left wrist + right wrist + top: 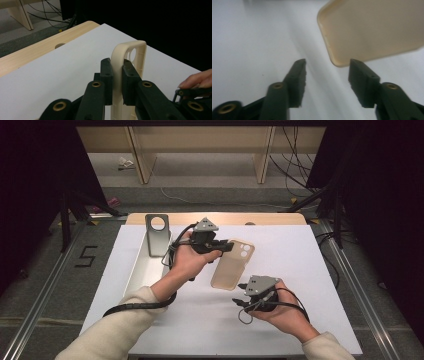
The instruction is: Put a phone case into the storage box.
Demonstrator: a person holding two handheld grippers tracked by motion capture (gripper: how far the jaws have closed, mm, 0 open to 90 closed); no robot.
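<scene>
over the white mat (pixel 300 285), phone case (pixel 231 265) runs lengthwise away, camera end far.

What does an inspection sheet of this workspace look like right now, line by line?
Surface: white table sheet over a wooden tabletop.
Job's things: beige soft phone case with camera cutouts, held by one edge, its lower end near the sheet.
Clutter: long metal tray at the left; grey plate with a round hole standing at its far end.
Grippers: left gripper shut on the case's edge; right gripper open, nothing between its jaws, the case just ahead.
Cables: black cable trailing by the left forearm; loose wires on the floor.
Surroundings: wooden furniture legs, floor mark "5".
</scene>
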